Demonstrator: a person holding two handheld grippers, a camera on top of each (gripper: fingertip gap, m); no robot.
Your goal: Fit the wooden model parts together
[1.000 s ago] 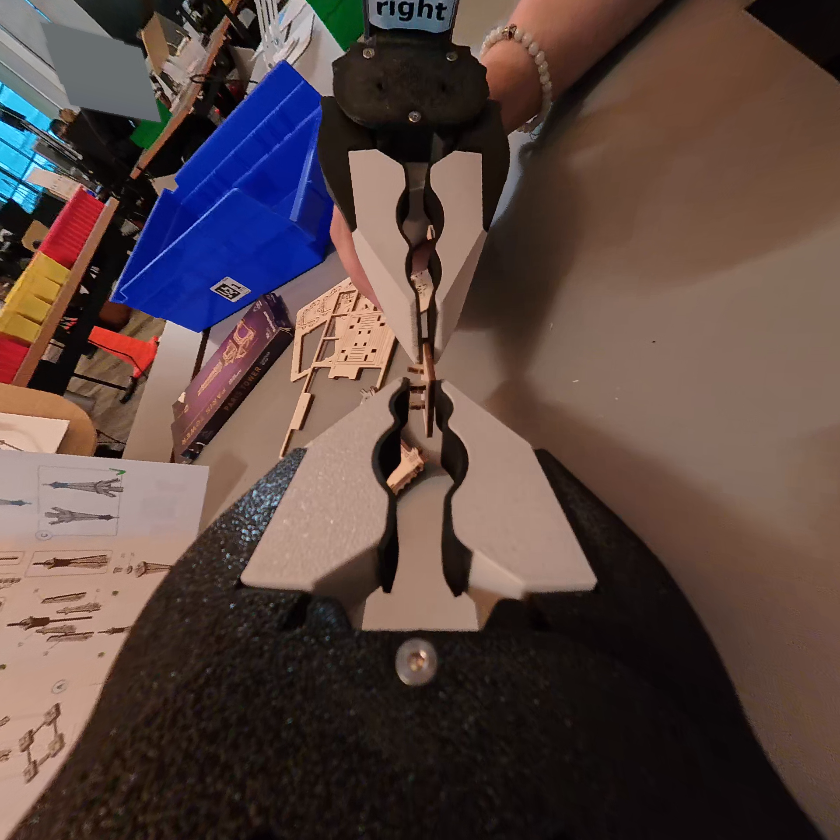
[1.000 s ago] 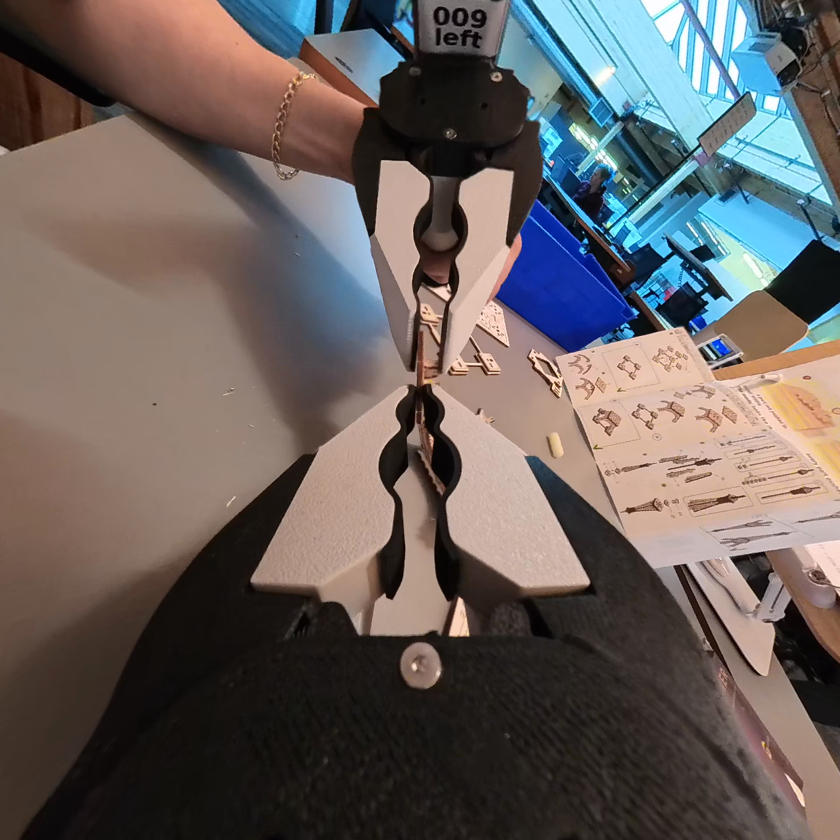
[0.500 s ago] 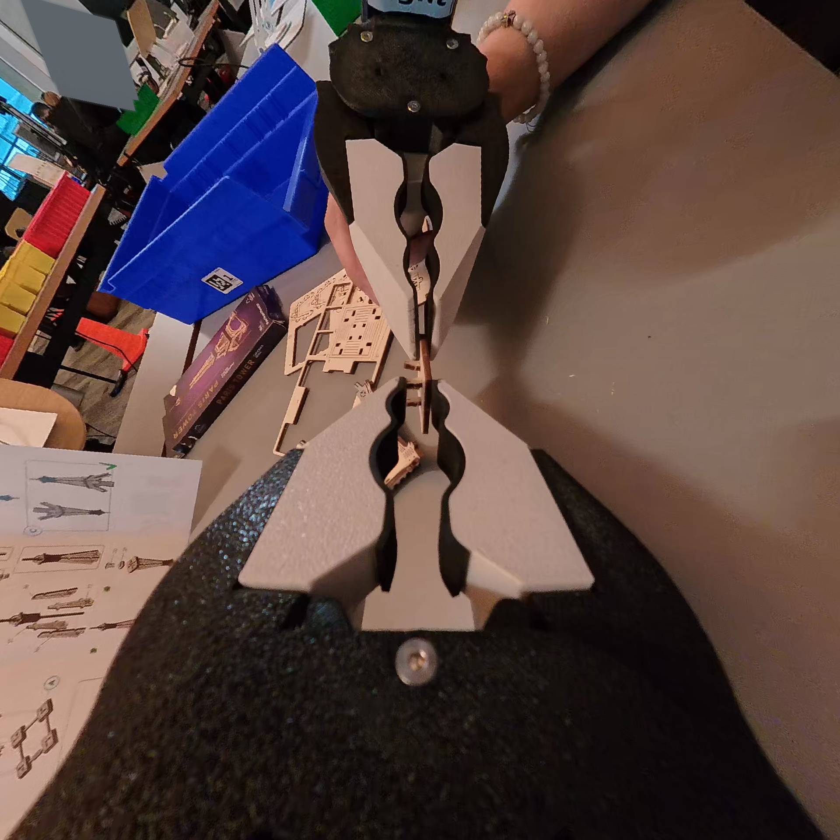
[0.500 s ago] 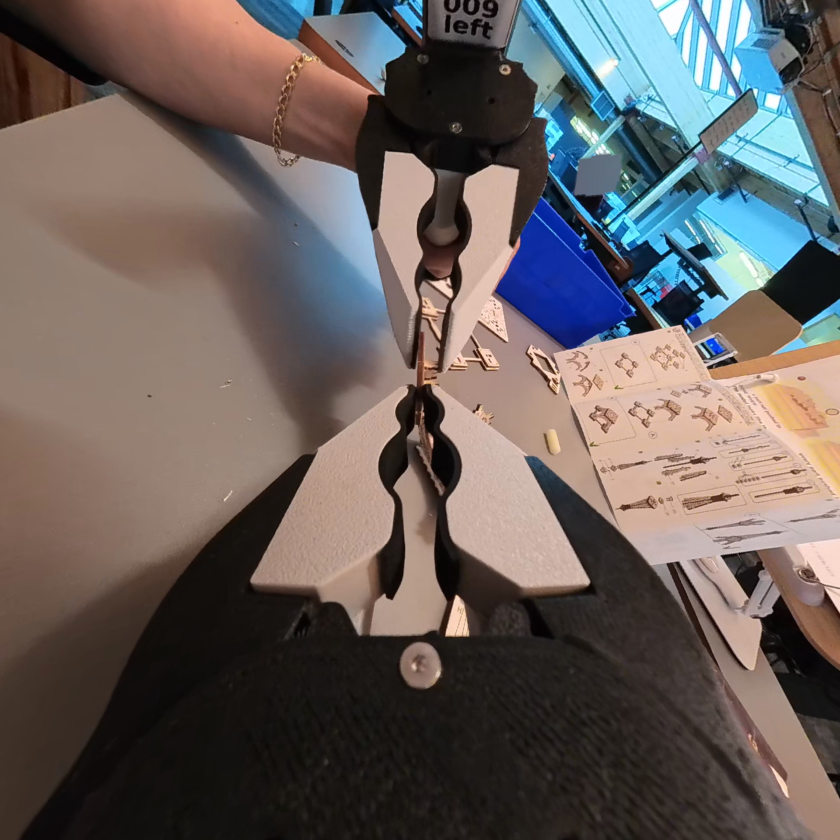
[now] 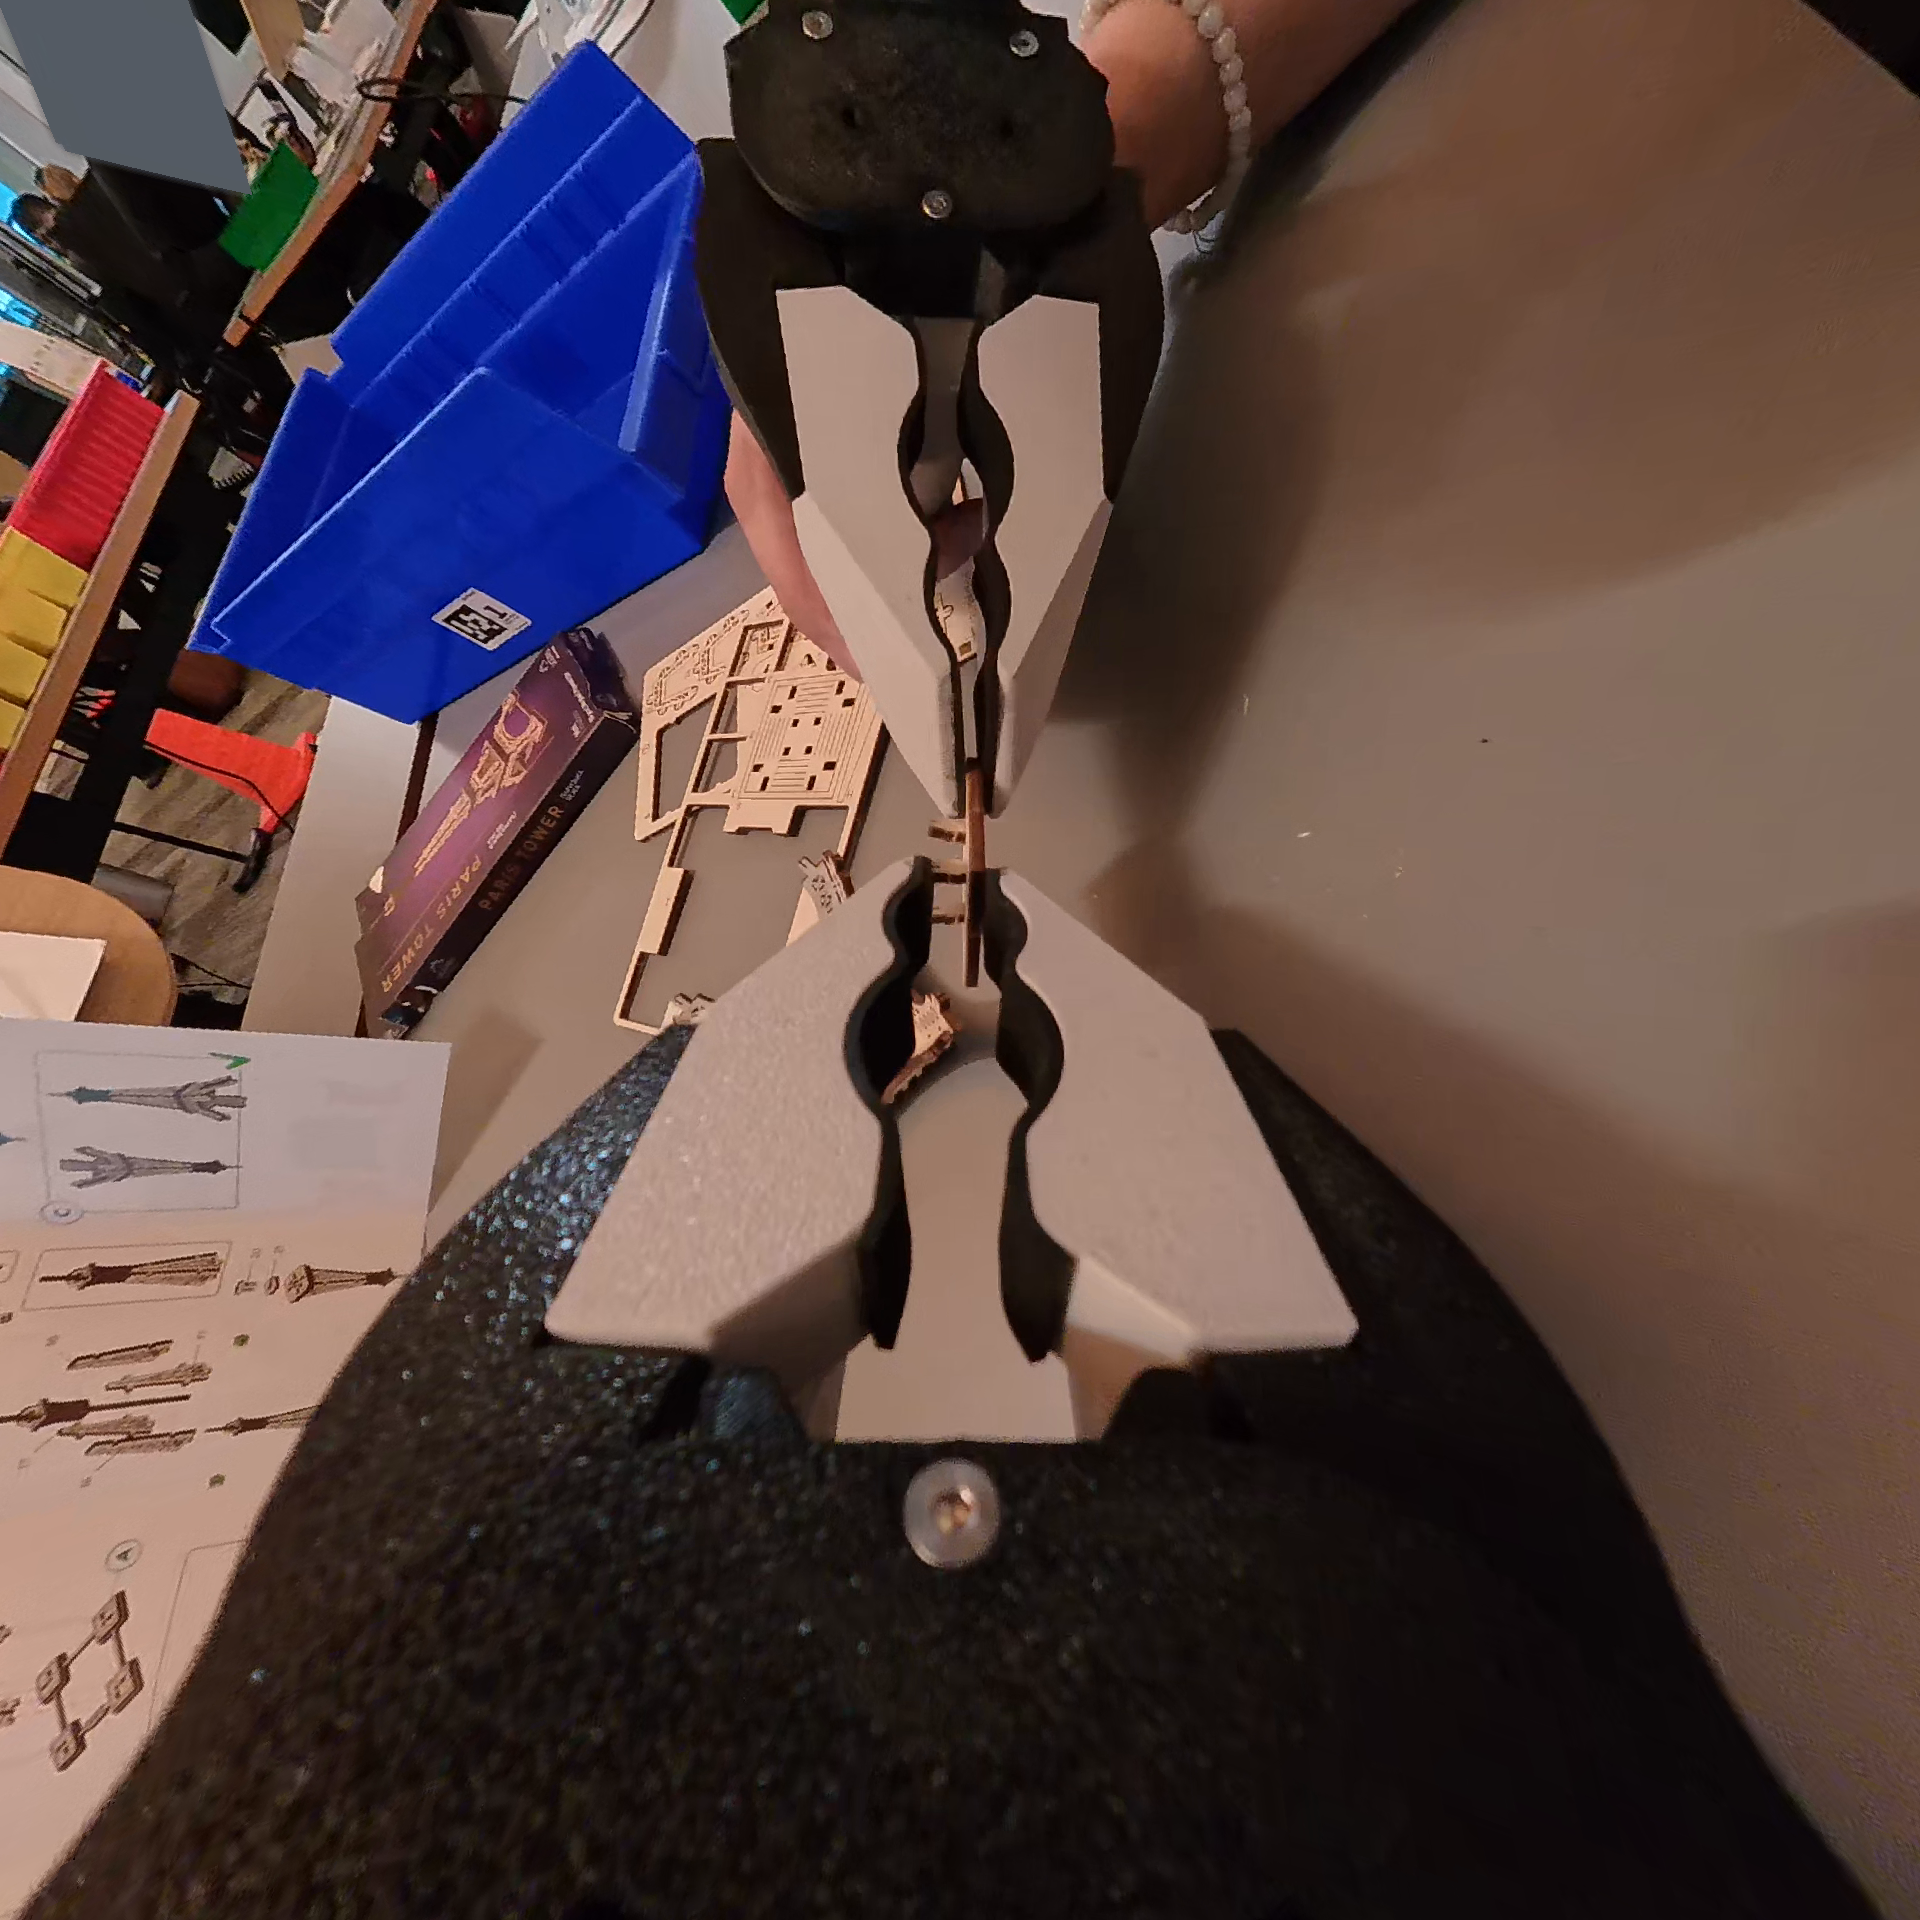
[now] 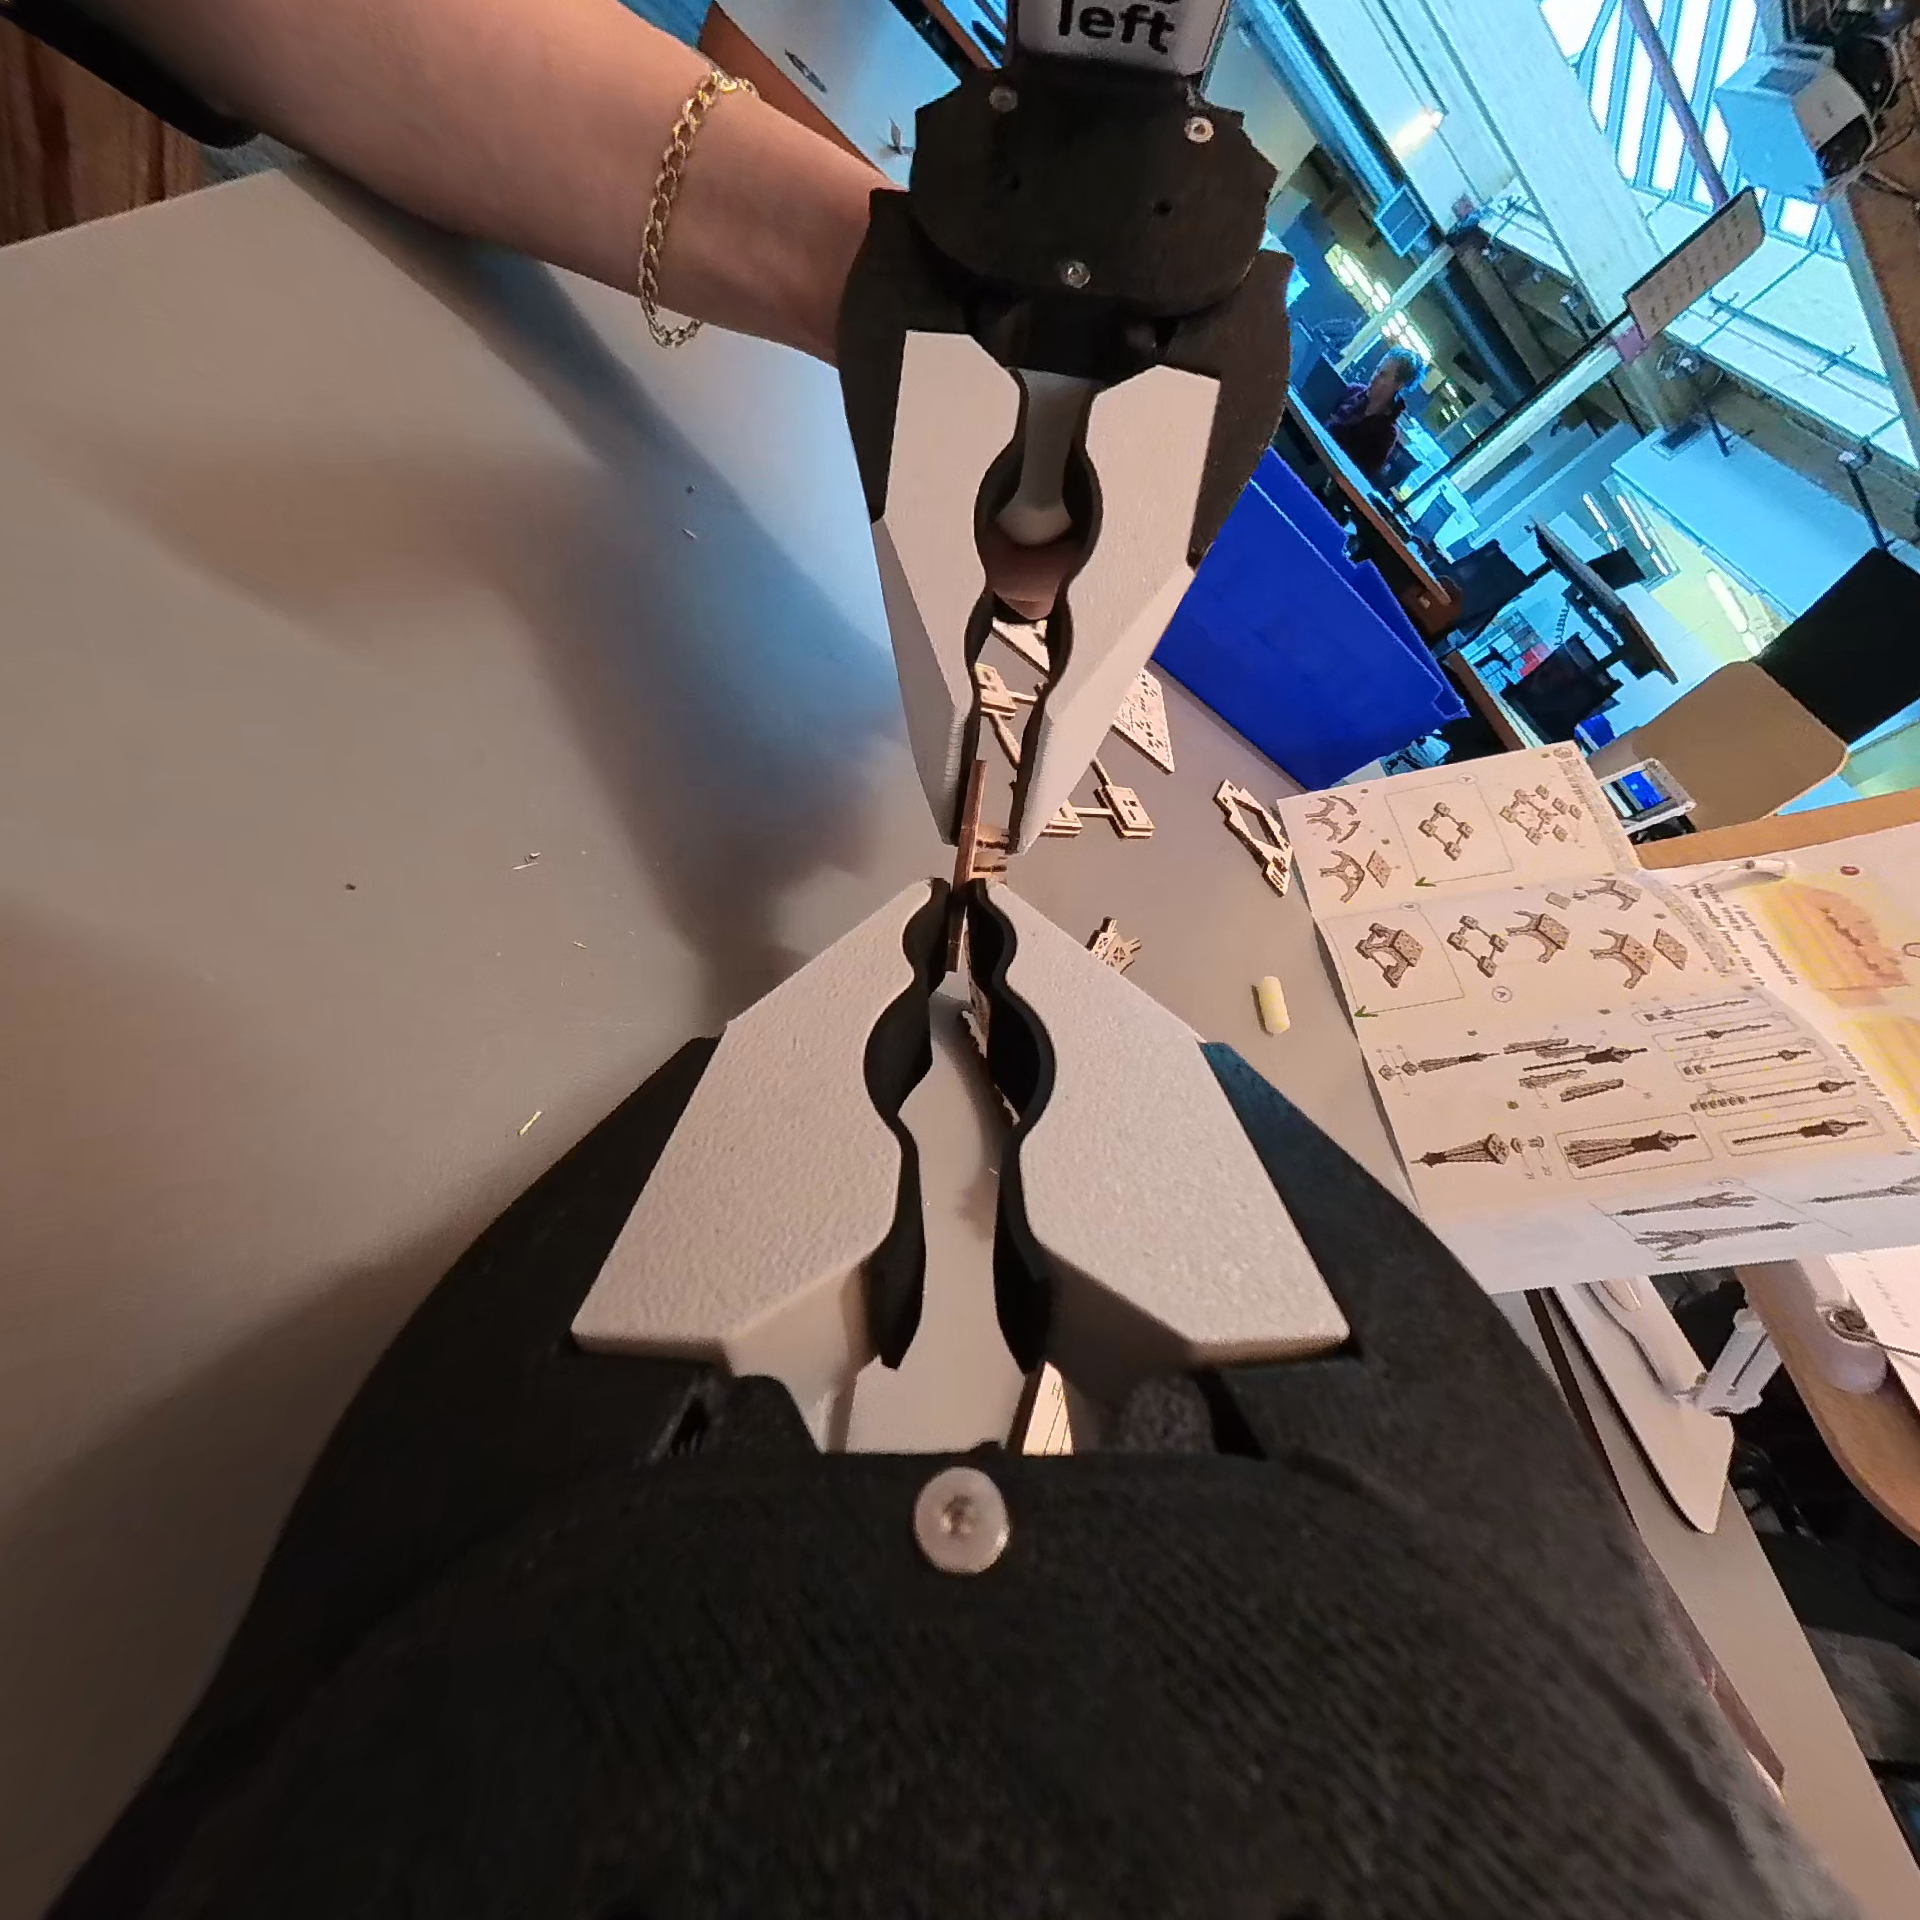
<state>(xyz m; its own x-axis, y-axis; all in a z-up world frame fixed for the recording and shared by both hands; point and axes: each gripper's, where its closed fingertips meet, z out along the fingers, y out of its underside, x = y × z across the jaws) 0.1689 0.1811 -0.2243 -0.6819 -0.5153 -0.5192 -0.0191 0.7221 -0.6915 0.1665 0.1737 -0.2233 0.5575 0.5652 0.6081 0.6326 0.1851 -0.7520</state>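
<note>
Grey surface [image 5: 1507, 623] carries, left to right, instruction sheet [image 5: 156, 1299], blue bin [image 5: 468, 468], box [image 5: 488, 831] and part sheet [image 5: 758, 758]. Above it, left gripper [image 5: 951, 883] and right gripper [image 5: 971, 800] meet tip to tip, jaws of each pinching a thin wooden part [image 5: 974, 883] held between them.

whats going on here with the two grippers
A person holds two handheld grippers tip to tip above a grey table. The left gripper and right gripper are each shut on thin laser-cut wooden model parts, pressing them together. More cut wooden sheets and a paper instruction sheet lie nearby.
</note>
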